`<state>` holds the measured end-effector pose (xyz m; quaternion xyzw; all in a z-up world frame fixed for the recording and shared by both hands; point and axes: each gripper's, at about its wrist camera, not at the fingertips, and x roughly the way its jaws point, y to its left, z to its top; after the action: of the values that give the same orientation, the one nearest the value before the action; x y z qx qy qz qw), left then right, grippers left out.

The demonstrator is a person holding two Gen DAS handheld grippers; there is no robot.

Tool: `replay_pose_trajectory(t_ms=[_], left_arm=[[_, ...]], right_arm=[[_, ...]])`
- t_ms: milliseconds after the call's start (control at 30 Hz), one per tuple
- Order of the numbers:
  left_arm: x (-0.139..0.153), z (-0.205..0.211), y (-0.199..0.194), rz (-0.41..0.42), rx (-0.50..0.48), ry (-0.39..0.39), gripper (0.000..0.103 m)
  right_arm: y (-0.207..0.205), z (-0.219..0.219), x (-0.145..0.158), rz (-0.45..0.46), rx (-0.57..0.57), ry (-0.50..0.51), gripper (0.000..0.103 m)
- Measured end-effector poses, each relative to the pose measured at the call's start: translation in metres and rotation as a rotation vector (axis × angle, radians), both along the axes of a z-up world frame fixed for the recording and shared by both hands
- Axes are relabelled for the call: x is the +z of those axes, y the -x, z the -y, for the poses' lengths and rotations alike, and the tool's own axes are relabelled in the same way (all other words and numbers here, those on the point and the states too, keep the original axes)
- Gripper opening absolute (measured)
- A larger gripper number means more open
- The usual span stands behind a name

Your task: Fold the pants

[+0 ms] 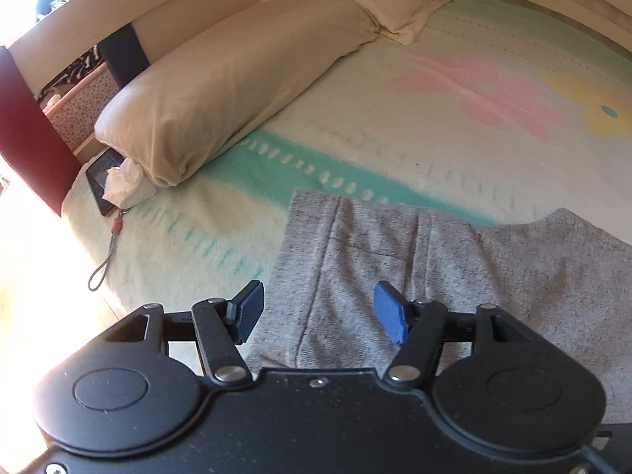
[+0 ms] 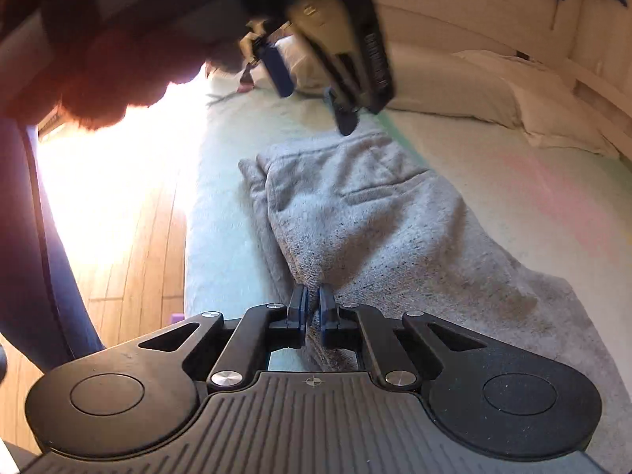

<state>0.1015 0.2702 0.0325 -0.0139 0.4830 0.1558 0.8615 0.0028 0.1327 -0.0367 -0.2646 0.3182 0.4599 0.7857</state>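
Grey sweatpants (image 1: 493, 276) lie flat on a pastel blanket (image 1: 395, 126) that covers the bed. In the left wrist view my left gripper (image 1: 318, 304) hovers open over the near left edge of the cloth, nothing between its blue pads (image 1: 389, 314). In the right wrist view the pants (image 2: 375, 217) stretch away from me, and my right gripper (image 2: 312, 302) is shut on a pinched fold of the grey fabric at its near end. The left gripper (image 2: 312, 94) hangs open above the far end of the pants, held by a hand.
Two cream pillows (image 1: 237, 79) lie at the head of the bed. A dark phone (image 1: 100, 181) with a crumpled tissue and a wrist strap sits near the bed's left edge. Sunlit wooden floor (image 2: 130, 245) and a dark-clothed leg (image 2: 31, 260) are left of the bed.
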Motion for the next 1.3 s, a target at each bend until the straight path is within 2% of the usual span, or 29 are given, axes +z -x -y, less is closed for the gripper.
replay_pose_trajectory(t_ms=[100, 200, 333, 467, 600, 733, 833, 967, 1033, 1200, 1300], left_arm=[[-0.006, 0.023, -0.02, -0.026, -0.054, 0.011, 0.067], [-0.024, 0.035, -0.04, -0.065, -0.106, 0.044, 0.067], [-0.055, 0.029, -0.042, -0.167, -0.059, 0.079, 0.067], [-0.06, 0.029, -0.028, -0.16, -0.065, 0.016, 0.07], [-0.062, 0.029, -0.021, -0.149, -0.007, 0.012, 0.075], [-0.063, 0.027, -0.026, -0.153, 0.026, 0.021, 0.076], [-0.062, 0.028, -0.027, -0.154, 0.035, 0.023, 0.076], [-0.063, 0.027, -0.029, -0.154, 0.039, 0.022, 0.077], [-0.063, 0.028, -0.029, -0.154, 0.042, 0.02, 0.077], [-0.063, 0.028, -0.03, -0.154, 0.06, 0.025, 0.078], [-0.063, 0.028, -0.03, -0.151, 0.068, 0.02, 0.078]], right_arm=[[0.005, 0.001, 0.0, 0.03, 0.009, 0.006, 0.012], [-0.005, 0.017, 0.015, -0.016, -0.008, -0.049, 0.013], [-0.027, 0.057, 0.032, -0.096, -0.067, -0.101, 0.013], [-0.071, 0.104, 0.045, -0.156, -0.245, -0.165, 0.013], [-0.131, 0.135, 0.05, -0.172, -0.471, -0.255, 0.014], [-0.185, 0.131, 0.039, -0.161, -0.544, -0.235, 0.018], [-0.209, 0.119, 0.023, -0.171, -0.526, -0.204, 0.018], [-0.213, 0.107, 0.006, -0.207, -0.443, -0.126, 0.018], [-0.204, 0.103, 0.002, -0.2, -0.39, -0.078, 0.018], [-0.166, 0.1, 0.001, -0.193, -0.275, -0.033, 0.018], [-0.163, 0.094, 0.004, -0.167, -0.243, -0.012, 0.018]])
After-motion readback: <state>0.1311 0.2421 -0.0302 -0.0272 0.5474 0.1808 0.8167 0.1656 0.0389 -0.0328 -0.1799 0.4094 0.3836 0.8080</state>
